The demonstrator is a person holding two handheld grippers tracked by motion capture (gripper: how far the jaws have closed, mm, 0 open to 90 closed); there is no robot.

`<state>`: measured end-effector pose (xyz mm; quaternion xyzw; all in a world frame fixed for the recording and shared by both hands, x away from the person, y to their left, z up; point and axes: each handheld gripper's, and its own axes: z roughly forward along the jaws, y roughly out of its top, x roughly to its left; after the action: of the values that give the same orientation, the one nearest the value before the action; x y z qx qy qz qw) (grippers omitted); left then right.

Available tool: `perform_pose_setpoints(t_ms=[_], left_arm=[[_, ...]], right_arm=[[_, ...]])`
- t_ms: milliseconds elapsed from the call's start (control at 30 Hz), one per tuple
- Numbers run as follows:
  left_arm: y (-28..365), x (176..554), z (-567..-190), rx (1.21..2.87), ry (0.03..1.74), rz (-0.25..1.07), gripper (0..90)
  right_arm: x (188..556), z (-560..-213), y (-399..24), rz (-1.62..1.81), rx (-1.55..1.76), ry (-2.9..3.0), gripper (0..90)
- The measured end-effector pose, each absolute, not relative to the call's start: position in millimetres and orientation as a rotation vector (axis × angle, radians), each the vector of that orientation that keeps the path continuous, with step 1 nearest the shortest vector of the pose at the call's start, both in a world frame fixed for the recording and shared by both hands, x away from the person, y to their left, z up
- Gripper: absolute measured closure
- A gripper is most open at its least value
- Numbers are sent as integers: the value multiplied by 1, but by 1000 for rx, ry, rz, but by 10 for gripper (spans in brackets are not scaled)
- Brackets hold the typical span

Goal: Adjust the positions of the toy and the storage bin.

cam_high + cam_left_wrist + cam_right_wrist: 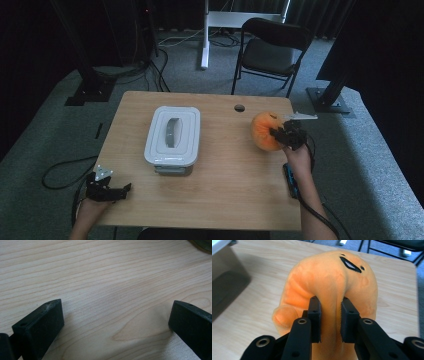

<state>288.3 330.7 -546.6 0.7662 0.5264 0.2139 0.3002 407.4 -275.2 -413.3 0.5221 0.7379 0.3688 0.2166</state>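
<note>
— So, where is the orange plush toy (pixel 265 131)?

— Right of centre in the high view, over the wooden table (pixel 225 190). The right gripper (pixel 281 134) pinches a fold of its fabric; in the right gripper view both black jaws press into the soft orange plush (pixel 329 287), whose small dark face sits at the upper right of that frame.

— And the other hand?

— At the lower left of the high view, the left gripper (pixel 122 190) sits at the table edge, jaws spread wide with bare wood between them.

— Anything else?

— Yes, a white lidded container (pixel 172 135) left of centre, well apart from the toy.
</note>
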Motion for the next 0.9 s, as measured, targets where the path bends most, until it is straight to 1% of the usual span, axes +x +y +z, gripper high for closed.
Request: perform_pose_setpoints(t_ms=[267, 533, 700, 767, 833, 900], left_arm=[[331, 288, -547, 2034, 1397, 568, 4], [331, 288, -547, 2033, 1397, 568, 4], [331, 288, -547, 2034, 1397, 568, 4], [331, 288, -547, 2034, 1397, 568, 4], [331, 288, -547, 2034, 1397, 568, 4], [331, 288, -547, 2034, 1397, 568, 4]], right_arm=[[424, -424, -300, 960, 1525, 2017, 740], [428, -435, -316, 928, 1569, 1979, 739], [429, -461, -321, 895, 1609, 2012, 727], [425, -464, -323, 937, 1619, 1990, 704], [423, -465, -322, 948, 1617, 1992, 661], [422, -464, -322, 948, 1610, 1995, 594]])
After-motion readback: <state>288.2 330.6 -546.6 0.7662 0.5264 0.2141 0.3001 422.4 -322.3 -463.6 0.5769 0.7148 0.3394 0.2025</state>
